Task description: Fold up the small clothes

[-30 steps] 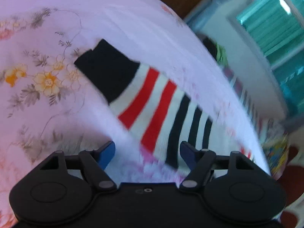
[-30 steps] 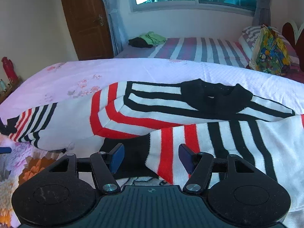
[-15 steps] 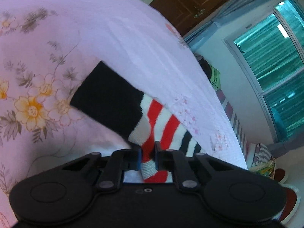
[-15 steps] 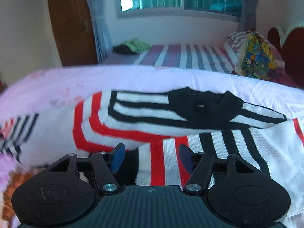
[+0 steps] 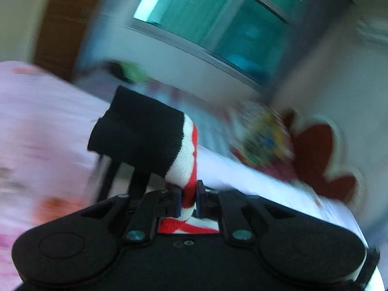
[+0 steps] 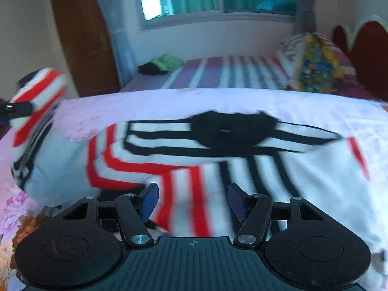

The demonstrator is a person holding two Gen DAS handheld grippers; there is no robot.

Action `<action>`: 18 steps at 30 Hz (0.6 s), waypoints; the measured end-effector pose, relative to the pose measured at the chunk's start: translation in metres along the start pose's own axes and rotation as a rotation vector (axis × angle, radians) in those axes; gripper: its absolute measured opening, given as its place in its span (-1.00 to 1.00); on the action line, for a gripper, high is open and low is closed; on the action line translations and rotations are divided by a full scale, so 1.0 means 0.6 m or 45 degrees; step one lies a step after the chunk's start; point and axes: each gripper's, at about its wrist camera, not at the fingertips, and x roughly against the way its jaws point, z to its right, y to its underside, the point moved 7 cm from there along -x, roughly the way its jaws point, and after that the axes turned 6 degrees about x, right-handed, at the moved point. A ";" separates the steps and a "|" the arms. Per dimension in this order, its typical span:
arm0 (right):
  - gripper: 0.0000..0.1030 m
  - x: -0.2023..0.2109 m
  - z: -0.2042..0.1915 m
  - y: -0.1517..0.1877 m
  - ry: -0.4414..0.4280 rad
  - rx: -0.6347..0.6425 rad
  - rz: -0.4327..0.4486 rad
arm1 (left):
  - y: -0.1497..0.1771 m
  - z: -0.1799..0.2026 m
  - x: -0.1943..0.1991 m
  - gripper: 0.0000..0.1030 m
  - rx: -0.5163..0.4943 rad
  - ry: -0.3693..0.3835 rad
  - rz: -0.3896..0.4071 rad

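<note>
A white sweater (image 6: pixel 242 167) with red and black stripes and a black collar lies spread on the pink floral bedspread (image 6: pixel 169 104). My left gripper (image 5: pixel 188 198) is shut on one sleeve just below its black cuff (image 5: pixel 138 133), which stands up in front of the camera. In the right wrist view that raised sleeve (image 6: pixel 38 89) hangs in the air at the far left. My right gripper (image 6: pixel 192 201) stands open low over a striped part of the sweater, its blue pads (image 6: pixel 149 201) apart from the cloth.
Behind this bed is a second bed with a striped sheet (image 6: pixel 230 72) bearing a green and black cloth heap (image 6: pixel 165 63) and a colourful pillow (image 6: pixel 317 65). A red headboard (image 6: pixel 363 55) is at the right, a brown door (image 6: pixel 82 36) at the left.
The left gripper shut on the sleeve near the cuff, then lifted it off the bedspread and swung it while rolling. The right gripper edged forward over the sweater and stayed open.
</note>
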 end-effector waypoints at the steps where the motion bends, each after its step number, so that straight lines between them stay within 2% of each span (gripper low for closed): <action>1: 0.22 0.012 0.021 0.005 0.025 -0.016 -0.001 | 0.023 0.039 -0.025 -0.81 -0.033 0.047 -0.044; 4: 0.22 0.043 0.084 0.022 0.092 -0.081 -0.001 | 0.097 0.126 -0.096 -0.81 -0.138 0.128 -0.192; 7: 0.22 0.071 0.139 0.049 0.152 -0.146 -0.023 | 0.176 0.167 -0.162 -0.65 -0.237 0.088 -0.354; 8: 0.22 0.079 0.152 0.056 0.157 -0.168 -0.030 | 0.193 0.175 -0.170 -0.63 -0.260 0.076 -0.390; 9: 0.22 0.085 0.162 0.062 0.160 -0.181 -0.040 | 0.202 0.181 -0.168 -0.51 -0.276 0.061 -0.402; 10: 0.22 0.091 0.169 0.067 0.158 -0.192 -0.044 | 0.203 0.185 -0.159 -0.40 -0.287 0.060 -0.401; 12: 0.22 0.101 0.177 0.073 0.135 -0.217 -0.043 | 0.194 0.200 -0.131 0.23 -0.309 0.100 -0.371; 13: 0.22 0.102 0.177 0.074 0.117 -0.237 -0.050 | 0.189 0.209 -0.116 0.36 -0.328 0.107 -0.333; 14: 0.22 0.101 0.174 0.073 0.100 -0.258 -0.052 | 0.178 0.212 -0.101 0.44 -0.346 0.108 -0.289; 16: 0.22 0.104 0.162 0.063 0.057 -0.277 -0.037 | 0.164 0.208 -0.073 0.44 -0.350 0.099 -0.235; 18: 0.22 0.102 0.140 0.050 0.034 -0.243 -0.030 | 0.139 0.184 -0.055 0.45 -0.340 0.034 -0.178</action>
